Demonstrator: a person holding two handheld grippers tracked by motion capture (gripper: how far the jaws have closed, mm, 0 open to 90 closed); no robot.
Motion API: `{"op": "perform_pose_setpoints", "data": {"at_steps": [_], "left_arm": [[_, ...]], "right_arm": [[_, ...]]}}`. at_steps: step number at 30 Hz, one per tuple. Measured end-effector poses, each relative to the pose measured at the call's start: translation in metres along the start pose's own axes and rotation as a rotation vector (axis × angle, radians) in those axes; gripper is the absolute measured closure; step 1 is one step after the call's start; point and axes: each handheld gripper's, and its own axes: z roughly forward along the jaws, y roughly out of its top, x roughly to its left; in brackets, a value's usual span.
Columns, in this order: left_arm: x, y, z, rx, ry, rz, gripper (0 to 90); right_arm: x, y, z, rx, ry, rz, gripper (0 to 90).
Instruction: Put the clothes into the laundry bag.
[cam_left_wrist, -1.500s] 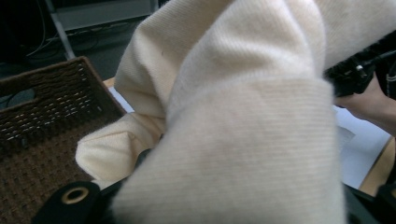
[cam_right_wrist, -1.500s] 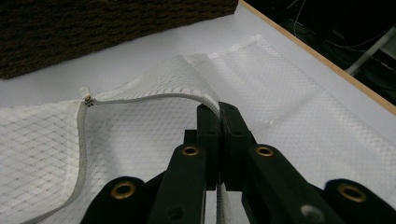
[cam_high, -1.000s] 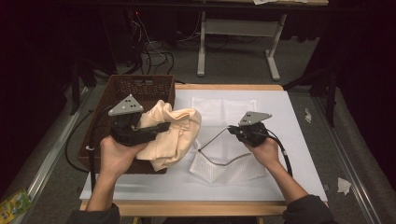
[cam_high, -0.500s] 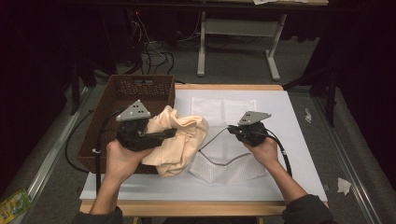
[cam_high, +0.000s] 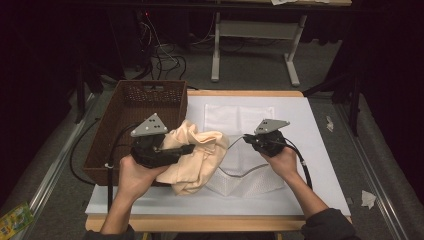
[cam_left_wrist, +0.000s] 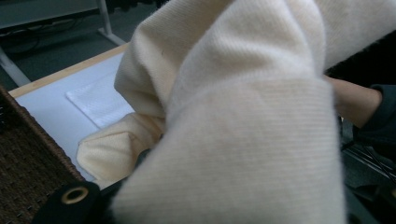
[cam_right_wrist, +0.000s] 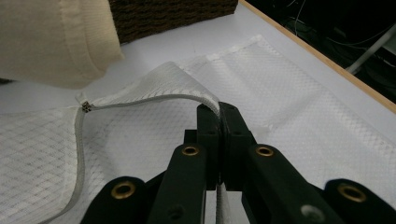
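Nearest the table's front edge: two forearms entering from below, each hand wrapped around a black two-jaw gripper topped by a grey three-cornered plate.

At left, left gripper (cam_high: 187, 148) clamped on a cream-coloured, soft ribbed knit garment (cam_high: 197, 157); fabric bunched around the jaws and draped down onto the white table surface (cam_high: 320, 165), lower folds resting over the near left part of a white mesh laundry bag (cam_high: 240, 182). In the left gripper view, cream knit (cam_left_wrist: 243, 140) swamping the jaws, so the pads themselves hidden; a corner of dark wicker low at left.

At right, right gripper (cam_high: 248, 140) closed tight on the zippered rim of the white mesh bag. In the right gripper view, jaws pressed together with no gap, pinching the grey zipper edge (cam_right_wrist: 154, 100) and lifting it into a raised arch; zipper tape curving away and down to the left, mesh (cam_right_wrist: 289, 102) lying flat beyond. Garment just beside the lifted opening, at its left.

Farther back, left of the garment: a dark brown woven wicker basket (cam_high: 107, 145), rectangular, standing partly over the table's left edge, touching the knit at its right wall.

Beyond the table: grey carpet, a tangle of cables, and pale metal legs of another table (cam_high: 290, 65).
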Motion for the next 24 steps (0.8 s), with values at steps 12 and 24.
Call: {"op": "perform_pose_setpoints", "data": {"at_steps": [12,24], "left_arm": [[-0.008,-0.005,0.008,0.015,-0.036,0.009,65.7],[-0.013,-0.007,0.024,0.027,-0.045,0.024,65.4]], "right_arm": [[0.002,0.001,0.003,0.004,0.005,0.008,89.0],[0.003,0.003,0.005,0.001,0.006,0.008,89.0]]}}
